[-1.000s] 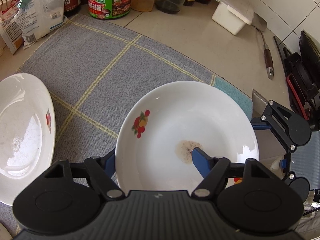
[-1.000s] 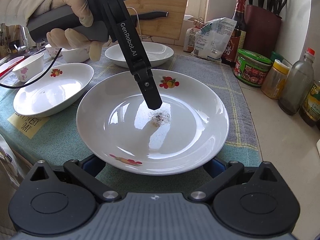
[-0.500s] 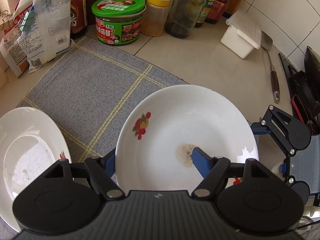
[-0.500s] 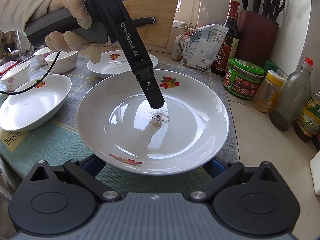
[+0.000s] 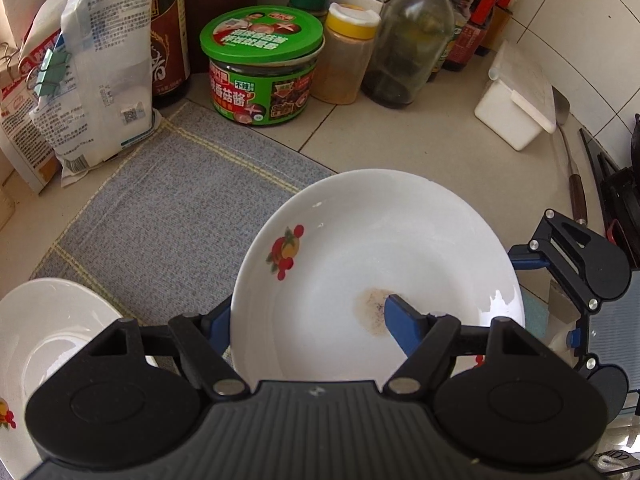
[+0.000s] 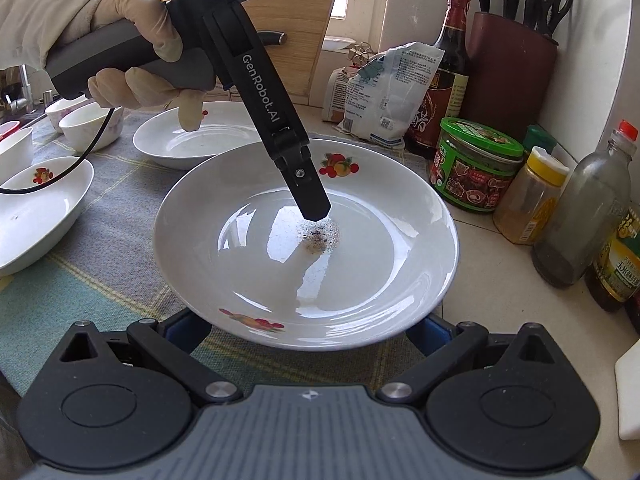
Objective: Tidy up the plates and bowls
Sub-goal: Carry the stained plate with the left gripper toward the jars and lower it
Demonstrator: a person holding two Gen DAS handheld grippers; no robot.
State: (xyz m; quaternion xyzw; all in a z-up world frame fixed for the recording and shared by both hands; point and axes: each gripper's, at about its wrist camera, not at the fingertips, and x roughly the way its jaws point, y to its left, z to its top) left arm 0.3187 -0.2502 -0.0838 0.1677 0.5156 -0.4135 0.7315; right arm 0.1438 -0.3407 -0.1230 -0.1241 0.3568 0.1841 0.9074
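**Transfer of a soiled plate, both wrist views.** The plate (image 5: 380, 240), white with fruit motifs and a speckled residue spot (image 6: 320, 236) at its centre, is held clear of the grey checked cloth (image 5: 168, 216).

The left gripper (image 5: 306, 312) is clamped on the plate. One blue pad is laid inside the well beside the residue, and the other finger is tucked under the rim on the left. A gloved hand (image 6: 132, 40) is seen on its handle.

The right gripper (image 6: 308, 324) is placed under the near rim with its fingers wide apart. The pads are hidden by the plate, so it cannot be told whether they press on it.

Compared with the frames of a second ago, the plate is framed identically between the fingers, while the surroundings are displaced. The green-lidded jar (image 5: 262, 68) and the neighbouring bottles are brought much nearer. The second plate (image 5: 48, 340) is pushed off to the near left. Bare counter tile (image 5: 400, 140) is now exposed beyond the far rim.

An unchanged grip and a level carry to the right, away from the other dishes, are thus indicated. The step is judged to be mid-transport, and no set-down place is yet shown.
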